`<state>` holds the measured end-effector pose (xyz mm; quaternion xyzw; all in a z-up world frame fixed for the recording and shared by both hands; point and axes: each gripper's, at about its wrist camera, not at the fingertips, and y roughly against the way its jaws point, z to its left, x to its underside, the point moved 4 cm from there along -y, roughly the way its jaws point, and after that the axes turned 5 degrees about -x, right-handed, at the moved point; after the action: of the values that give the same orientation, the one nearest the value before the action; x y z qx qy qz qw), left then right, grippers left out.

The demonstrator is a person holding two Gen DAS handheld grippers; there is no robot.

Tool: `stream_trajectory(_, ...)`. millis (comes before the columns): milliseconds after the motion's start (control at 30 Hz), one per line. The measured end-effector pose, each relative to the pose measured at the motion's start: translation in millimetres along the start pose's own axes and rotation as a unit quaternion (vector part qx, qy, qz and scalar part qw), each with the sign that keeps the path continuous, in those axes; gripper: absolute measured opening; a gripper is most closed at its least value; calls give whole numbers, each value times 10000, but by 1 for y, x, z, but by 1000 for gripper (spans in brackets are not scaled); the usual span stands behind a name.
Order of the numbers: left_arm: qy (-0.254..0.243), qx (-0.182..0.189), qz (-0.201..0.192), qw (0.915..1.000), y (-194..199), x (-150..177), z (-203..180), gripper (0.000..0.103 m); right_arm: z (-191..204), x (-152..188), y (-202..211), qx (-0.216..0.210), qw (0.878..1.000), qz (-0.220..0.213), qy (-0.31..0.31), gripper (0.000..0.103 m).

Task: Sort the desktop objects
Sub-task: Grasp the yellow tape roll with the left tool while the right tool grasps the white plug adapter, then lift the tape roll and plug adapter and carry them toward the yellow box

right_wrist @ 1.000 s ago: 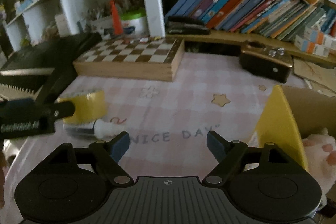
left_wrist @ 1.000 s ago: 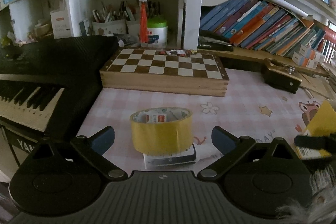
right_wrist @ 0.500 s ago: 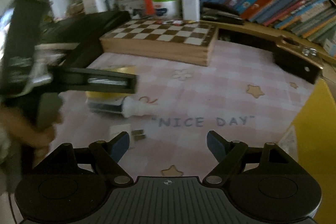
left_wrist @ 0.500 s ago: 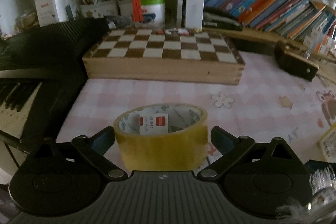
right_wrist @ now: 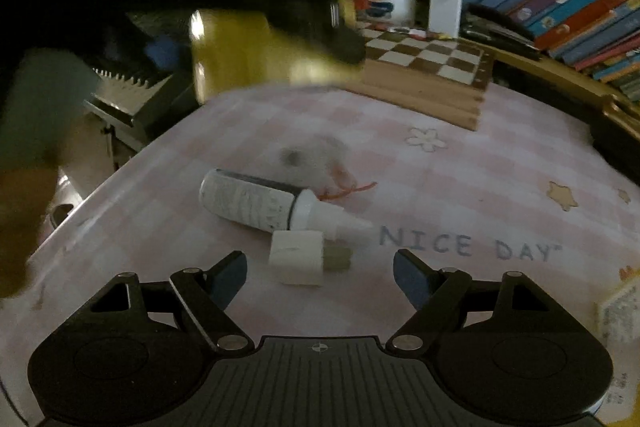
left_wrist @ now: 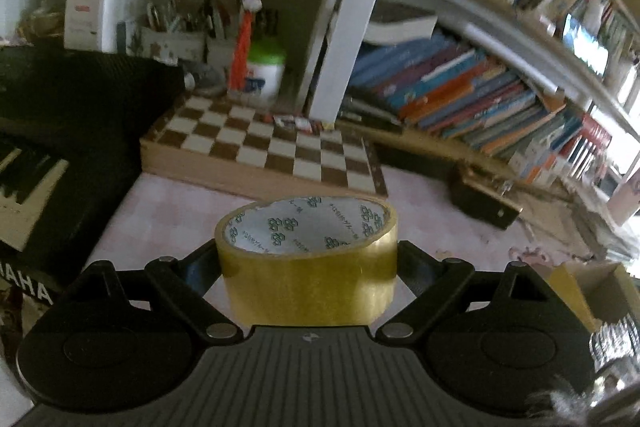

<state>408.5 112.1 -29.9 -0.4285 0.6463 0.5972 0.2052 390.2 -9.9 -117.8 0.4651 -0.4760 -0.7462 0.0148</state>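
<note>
Tape comes first in the left wrist view: a roll of yellow packing tape (left_wrist: 308, 259) sits pinched between the fingers of the left gripper (left_wrist: 308, 267), both pads pressed against its sides, and it appears lifted clear of the pink checked tablecloth (left_wrist: 420, 211). In the right wrist view the right gripper (right_wrist: 320, 273) hangs low over the cloth with its fingers spread and closing slightly, nothing between them. Just ahead of it lies a small white plug-like block (right_wrist: 298, 257), touching a white squeeze bottle (right_wrist: 272, 207) that lies on its side with its nozzle toward the printed words "NICE DAY". Farther off, a wooden chessboard box (right_wrist: 428, 71) sits near the back of the table, with a keyboard (left_wrist: 28, 179) at the left and a shelf of books (left_wrist: 480, 99) behind. I judge the step in hand to be carrying the tape off to wherever it belongs, perhaps the yellow cardboard box (left_wrist: 580, 287) at the right edge. Next, the left hand needs a steady grip during travel, while the right must settle its fingers either side of the small block or the bottle.
</note>
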Motion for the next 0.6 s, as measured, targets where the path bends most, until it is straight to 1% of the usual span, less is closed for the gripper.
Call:
stream_trajectory(33,32,-3,-34,10000,5,-1,2,90,1,1,-1,-3,10000,3,7,74)
stream_trajectory(100,93,-19,-89,9999,16,-2,6,90,3,2,-3,-25,10000,30,-10,68)
stream_trajectory(167,132,-63,-105,9998,24,1,11,90,4,4,-4,-15,10000,49,-18,59)
stream_trajectory(200,144,-88,-103,9998,28,3,14,90,4,4,-3,30,10000,4,6,56)
stream_trajectory(267,173,-133,-79,9997,34,7,18,90,4,5,-2,97,9999,-44,36,43)
stream_trajectory(300,197,-151,-63,9997,37,10,21,90,4,5,-1,102,9999,-72,31,42)
stream_trajectory(433,282,-174,3,9995,48,20,27,90,3,7,2,123,9999,-89,35,42)
stream_trajectory(600,330,-85,25,9994,62,28,28,90,5,9,21,177,9996,-223,47,42)
